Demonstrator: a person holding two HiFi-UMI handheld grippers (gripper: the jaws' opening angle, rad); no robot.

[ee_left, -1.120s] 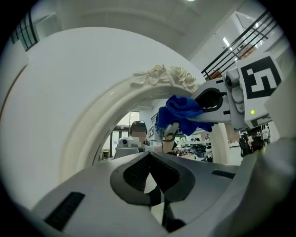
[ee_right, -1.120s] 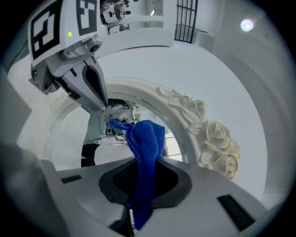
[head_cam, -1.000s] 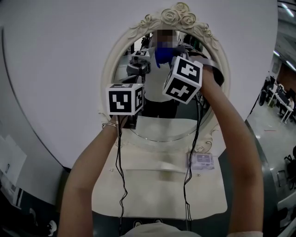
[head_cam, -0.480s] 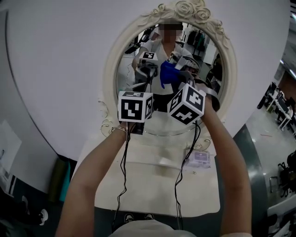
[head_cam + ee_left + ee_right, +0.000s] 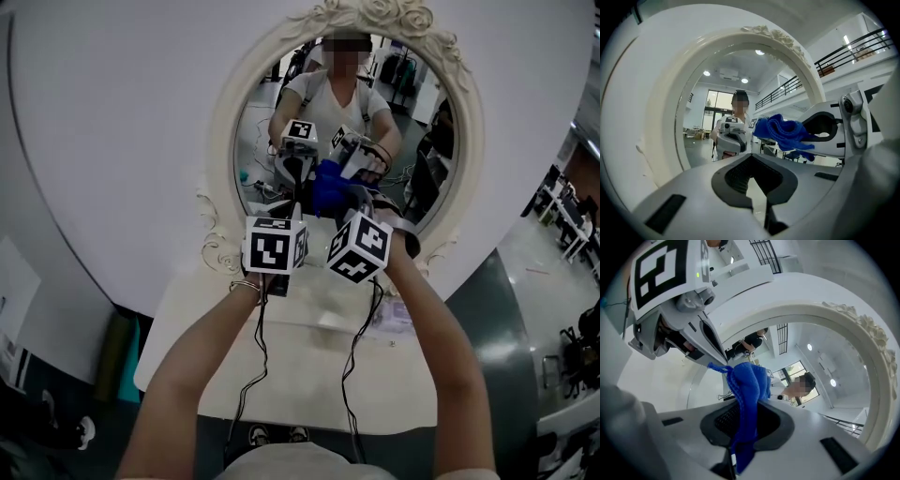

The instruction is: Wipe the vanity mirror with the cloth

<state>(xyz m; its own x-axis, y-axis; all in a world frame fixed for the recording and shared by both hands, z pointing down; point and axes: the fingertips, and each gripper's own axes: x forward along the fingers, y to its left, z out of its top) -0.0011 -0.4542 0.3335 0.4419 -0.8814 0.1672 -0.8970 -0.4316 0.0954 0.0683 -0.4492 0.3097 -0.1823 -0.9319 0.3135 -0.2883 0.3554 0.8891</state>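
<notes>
The oval vanity mirror (image 5: 412, 141) in its ornate cream frame (image 5: 220, 141) stands straight ahead. My right gripper (image 5: 342, 211) is shut on a crumpled blue cloth (image 5: 328, 187), which is held at the lower middle of the glass. In the right gripper view the cloth (image 5: 747, 385) bulges out of the shut jaws of the right gripper (image 5: 745, 413). My left gripper (image 5: 286, 220) hovers just left of it, near the glass, jaws shut on nothing. The left gripper view shows the left gripper (image 5: 752, 161), the cloth (image 5: 785, 133) and the mirror (image 5: 701, 136). The glass reflects a person and both grippers.
A cream vanity top (image 5: 309, 375) lies below the mirror, with a small packet (image 5: 398, 314) at its right. Two black cables (image 5: 253, 375) hang from the grippers. A white curved wall (image 5: 112, 141) backs the mirror. Dark green floor (image 5: 511, 328) runs to the right.
Both grippers have come down from the upper part of the glass to its lower middle, and the blue cloth has travelled down with the right one.
</notes>
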